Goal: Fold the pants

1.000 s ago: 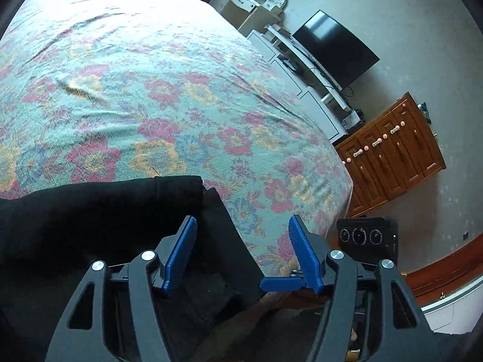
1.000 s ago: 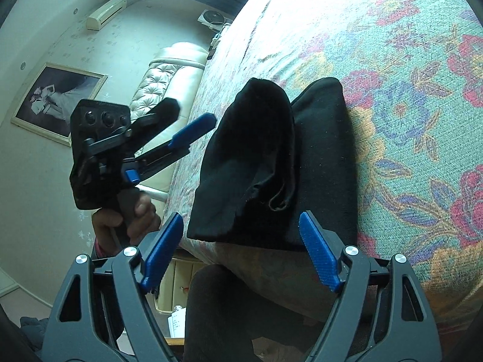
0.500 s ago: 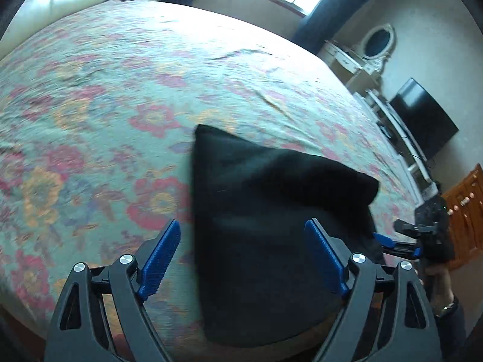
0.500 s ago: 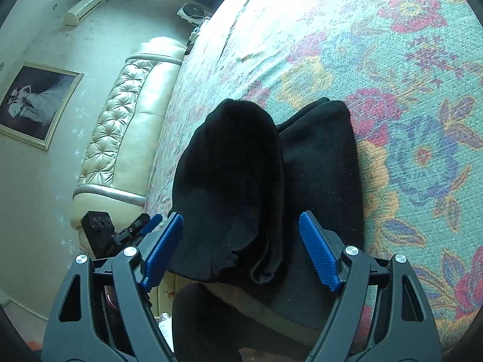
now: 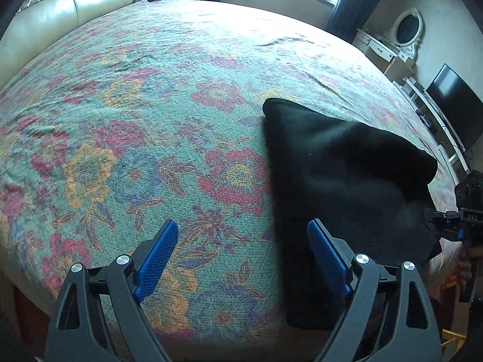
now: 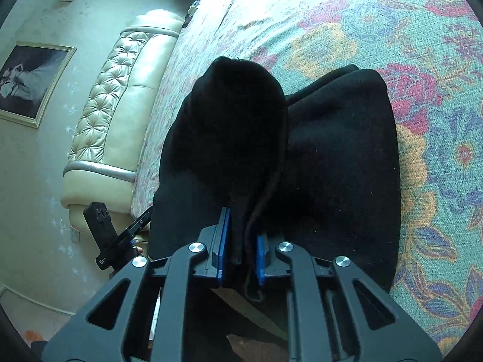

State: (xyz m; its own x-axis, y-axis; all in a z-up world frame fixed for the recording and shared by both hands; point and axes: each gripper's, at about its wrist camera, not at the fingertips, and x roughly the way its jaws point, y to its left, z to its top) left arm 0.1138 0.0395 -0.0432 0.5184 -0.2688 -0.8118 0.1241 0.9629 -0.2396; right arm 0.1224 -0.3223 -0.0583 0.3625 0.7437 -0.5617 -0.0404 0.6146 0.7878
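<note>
Because the black pants (image 6: 332,157) lie bunched at the near edge of the bed (image 5: 151,120), only a thin hem fold is pinched by the right gripper (image 6: 240,250); it could be pulled free. The left gripper (image 5: 238,259), opening wide, holds nothing.

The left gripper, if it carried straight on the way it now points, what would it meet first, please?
Most likely the floral bedspread: the left gripper, jaws opening and empty, aims just beside the black pants.
</note>
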